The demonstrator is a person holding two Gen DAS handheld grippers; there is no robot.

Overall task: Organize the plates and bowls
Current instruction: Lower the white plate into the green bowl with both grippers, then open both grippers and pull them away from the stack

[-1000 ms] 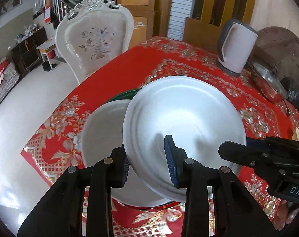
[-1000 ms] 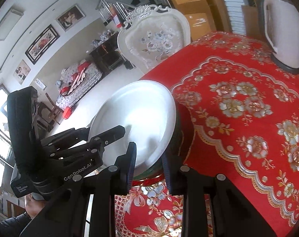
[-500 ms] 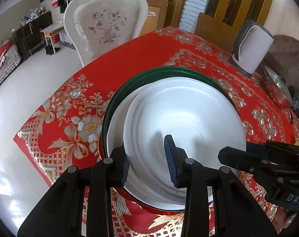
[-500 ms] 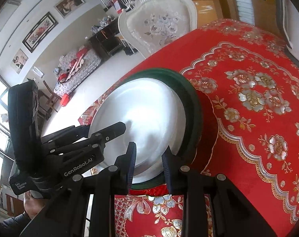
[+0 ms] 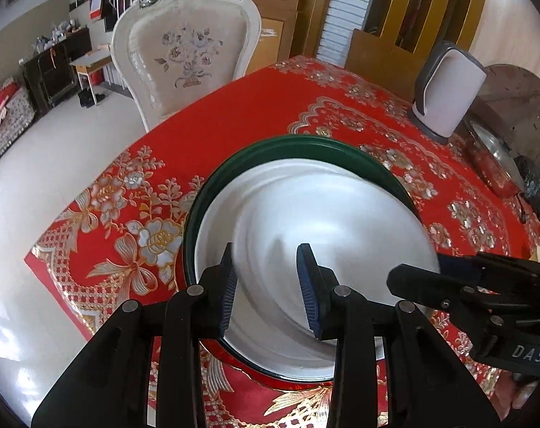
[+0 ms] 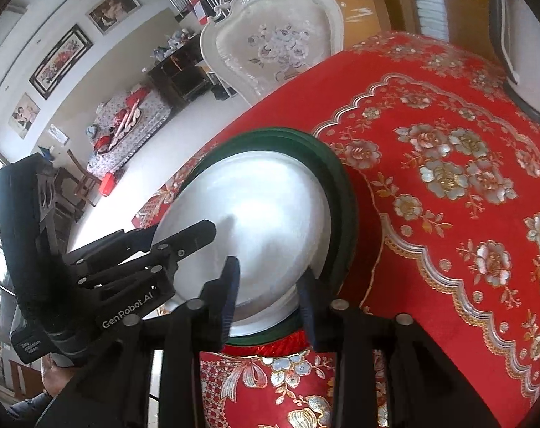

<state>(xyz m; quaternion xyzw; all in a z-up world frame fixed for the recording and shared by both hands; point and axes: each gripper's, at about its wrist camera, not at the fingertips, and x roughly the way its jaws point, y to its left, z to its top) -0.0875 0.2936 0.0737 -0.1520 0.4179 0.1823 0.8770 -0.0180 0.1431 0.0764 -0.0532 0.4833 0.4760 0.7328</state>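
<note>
On the table with the red flowery cloth [image 5: 241, 114] sits a big dark green plate [image 5: 305, 144], and a white plate [image 5: 323, 221] lies inside it, with the green rim showing all the way round the far side. Close to the near edge of the white plate is the left claw [image 5: 266, 249]. Its two blue pads are a little way apart, one on each side of the plate's near rim. It looks like the left claw is pinching that rim, but the black fingers hide the spot where they meet the plate, so this is not sure. From the other side comes the right claw [image 6: 268, 271]. Its jaws have just been opening, and the edge of the white plate is between them, just where the white plate meets the green rim. The pads do not seem to press on the plate now. Each claw can be seen from the other one's camera, and they are near each other, both pointing down at the same plate. Part of a hand shows at the bottom corner under each claw. Behind the plates, at the far side of the table, stands a white chair [image 5: 188, 53] with flowers on its back. A white and grey kettle [image 5: 448, 96] stands on the cloth at the far right, well apart from the plates.
</note>
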